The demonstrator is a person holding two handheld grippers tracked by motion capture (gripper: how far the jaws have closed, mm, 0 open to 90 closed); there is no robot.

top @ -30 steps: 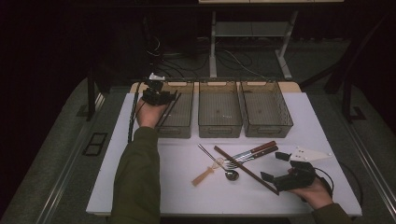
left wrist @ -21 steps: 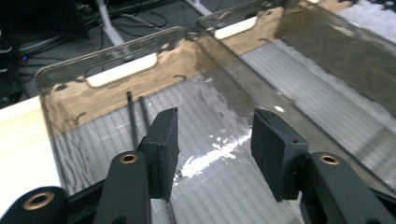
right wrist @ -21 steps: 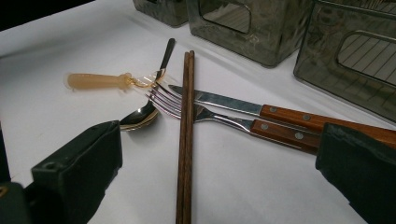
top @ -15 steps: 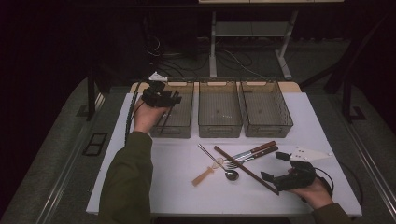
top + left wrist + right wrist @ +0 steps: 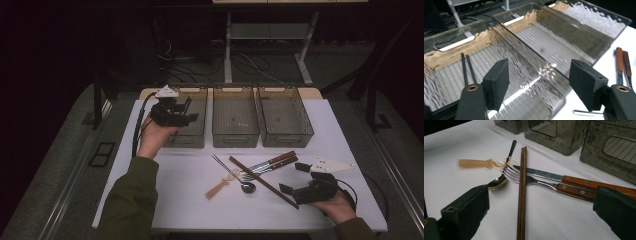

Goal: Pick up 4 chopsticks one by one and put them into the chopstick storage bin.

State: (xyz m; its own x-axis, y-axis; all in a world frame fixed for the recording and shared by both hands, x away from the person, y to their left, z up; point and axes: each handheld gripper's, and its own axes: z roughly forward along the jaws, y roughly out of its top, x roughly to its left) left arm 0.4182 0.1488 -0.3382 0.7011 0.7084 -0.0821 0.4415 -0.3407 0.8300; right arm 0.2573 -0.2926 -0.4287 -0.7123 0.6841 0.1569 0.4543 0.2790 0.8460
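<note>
My left gripper [image 5: 182, 114] [image 5: 540, 80] hovers open and empty over the left clear bin [image 5: 185, 142] [image 5: 484, 37]. A pair of black chopsticks [image 5: 467, 70] lies inside that bin. Near the front right of the table my right gripper [image 5: 295, 179] [image 5: 541, 207] is open wide, with the brown chopsticks [image 5: 262, 181] [image 5: 522, 195] lying on the table between its jaws, untouched. A wooden-handled knife [image 5: 574, 180] and fork [image 5: 544, 185] lie crossed under those chopsticks. Next to them are a spoon [image 5: 246, 187] [image 5: 497, 182] and a tan-handled utensil [image 5: 217, 190] [image 5: 474, 163].
Two more clear bins, middle [image 5: 235, 140] and right [image 5: 285, 140], stand in a row at the back of the white table top [image 5: 175, 200]. Dark floor and desk legs lie beyond the table's far edge.
The left gripper moved a little right over the left bin and opened; the black chopsticks it carried now lie in the bin. The right gripper has stayed put.
</note>
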